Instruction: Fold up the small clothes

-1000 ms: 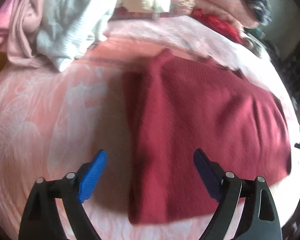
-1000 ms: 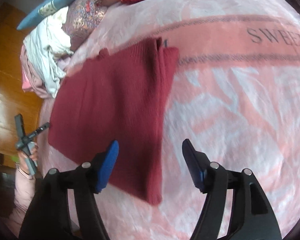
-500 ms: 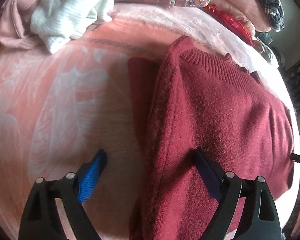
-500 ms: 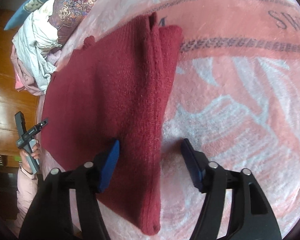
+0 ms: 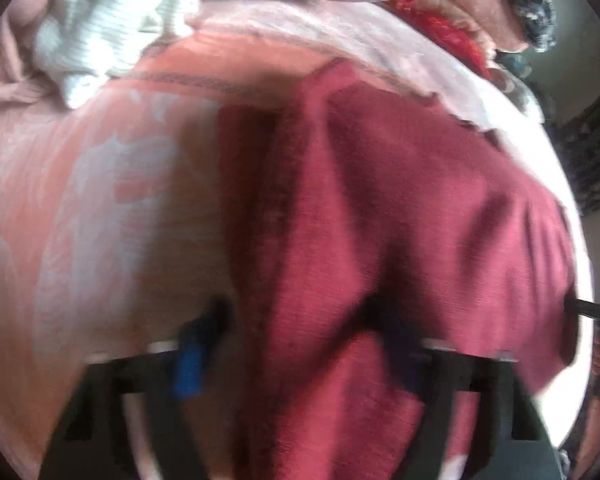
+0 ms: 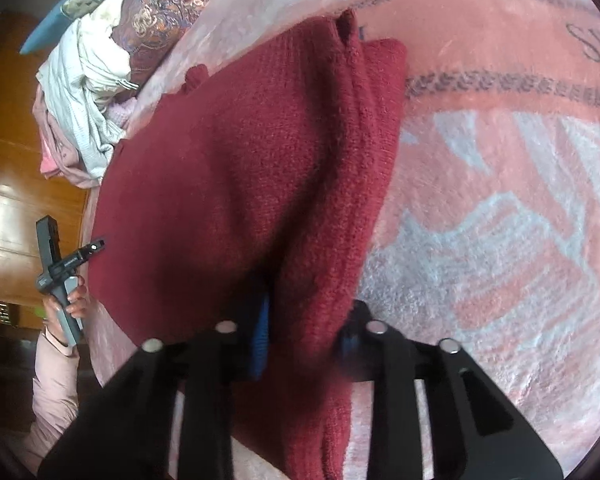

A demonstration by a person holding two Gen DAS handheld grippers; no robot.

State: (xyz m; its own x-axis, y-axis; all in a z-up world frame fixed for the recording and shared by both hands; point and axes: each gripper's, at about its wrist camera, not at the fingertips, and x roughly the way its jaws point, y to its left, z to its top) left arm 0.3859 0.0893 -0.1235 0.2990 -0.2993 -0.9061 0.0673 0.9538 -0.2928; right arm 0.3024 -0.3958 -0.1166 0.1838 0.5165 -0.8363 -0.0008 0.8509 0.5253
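Pink blanket (image 6: 500, 208), wooden floor (image 6: 8, 184)

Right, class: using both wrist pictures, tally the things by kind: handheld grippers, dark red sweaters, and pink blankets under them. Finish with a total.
Handheld grippers: 2 (left gripper, right gripper)
Dark red sweater: 1
Pink blanket: 1
Total: 4

Bare blanket (image 6: 500, 220) (sweater's right) lies open; clothes pile (image 6: 88, 92) crowds left.

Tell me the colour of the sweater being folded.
Dark red sweater, clearest in the right wrist view.
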